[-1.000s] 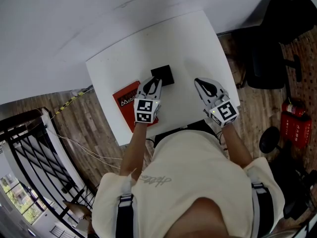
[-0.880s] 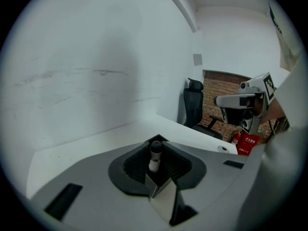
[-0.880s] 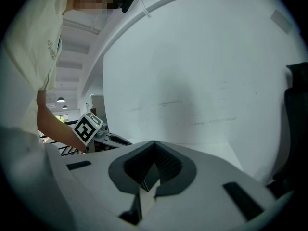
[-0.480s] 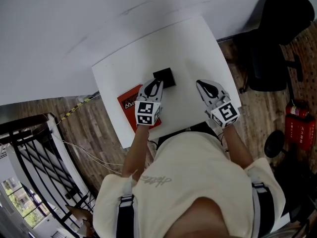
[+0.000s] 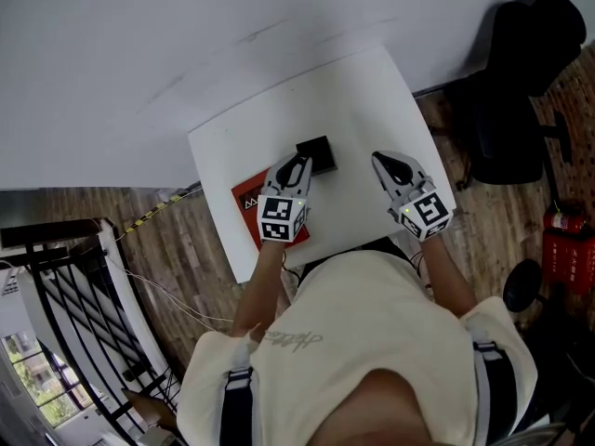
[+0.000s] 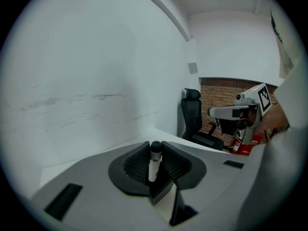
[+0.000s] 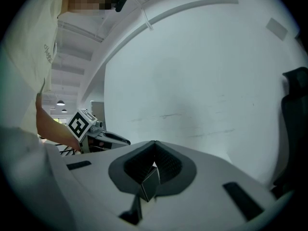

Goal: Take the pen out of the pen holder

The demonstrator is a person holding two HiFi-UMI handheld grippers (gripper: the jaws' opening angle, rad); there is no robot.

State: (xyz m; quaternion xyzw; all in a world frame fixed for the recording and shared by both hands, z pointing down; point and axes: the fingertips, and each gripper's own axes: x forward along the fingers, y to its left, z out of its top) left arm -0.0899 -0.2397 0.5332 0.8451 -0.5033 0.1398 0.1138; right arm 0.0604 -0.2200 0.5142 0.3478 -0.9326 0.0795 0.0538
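Observation:
A pen [image 6: 154, 161] with a white barrel and black cap stands upright between the ribbed pads of my left gripper [image 6: 155, 171], which is shut on it. In the head view the left gripper [image 5: 296, 169] hangs just in front of the black pen holder [image 5: 317, 153] on the white table [image 5: 372, 91]; the pen is too small to make out there. My right gripper [image 5: 391, 166] hovers over the table's right side, apart from the holder. In the right gripper view its jaws [image 7: 153, 170] meet at the tips with nothing between them.
A red book [image 5: 251, 206] lies on the table partly under the left gripper. A black office chair [image 5: 507, 82] stands to the right of the table, a red fire extinguisher [image 5: 569, 258] beyond it. A black railing [image 5: 65, 314] runs at the lower left.
The left gripper has risen near the holder, still shut on the pen. The right gripper has lifted slightly. The head camera shifted, so the table sits more to the right.

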